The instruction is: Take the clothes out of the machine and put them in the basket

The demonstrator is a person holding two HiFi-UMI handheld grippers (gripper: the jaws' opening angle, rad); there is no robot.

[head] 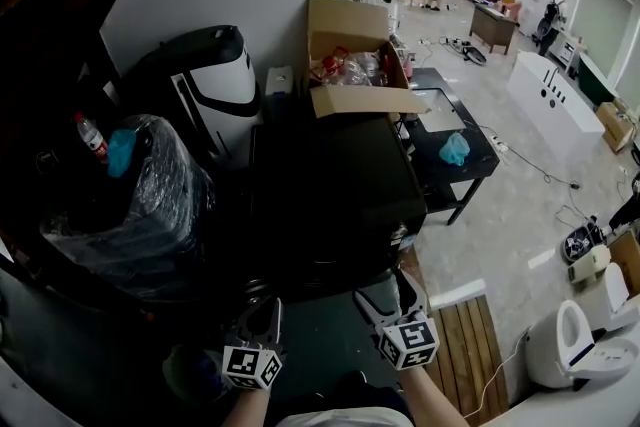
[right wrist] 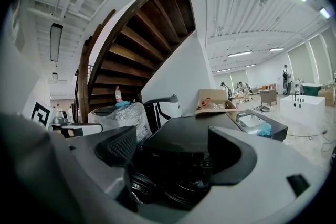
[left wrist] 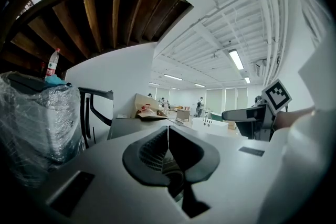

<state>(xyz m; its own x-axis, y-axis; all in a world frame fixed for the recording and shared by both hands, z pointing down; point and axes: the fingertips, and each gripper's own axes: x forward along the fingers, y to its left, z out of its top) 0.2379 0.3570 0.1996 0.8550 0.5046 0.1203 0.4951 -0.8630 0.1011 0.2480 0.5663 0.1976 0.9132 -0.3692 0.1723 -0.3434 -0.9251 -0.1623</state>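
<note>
Darkness hides most of the machine [head: 330, 205] at centre, and its door and contents cannot be made out. At 6 o'clock the left tongs [head: 262, 320] are pressed together, empty. Toward 5 o'clock the right tongs [head: 390, 298] are spread wide, holding nothing, with the machine's front between them.

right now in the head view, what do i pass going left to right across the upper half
plastic bottle → black-and-white appliance → cardboard box → blue cloth → white counter
</note>
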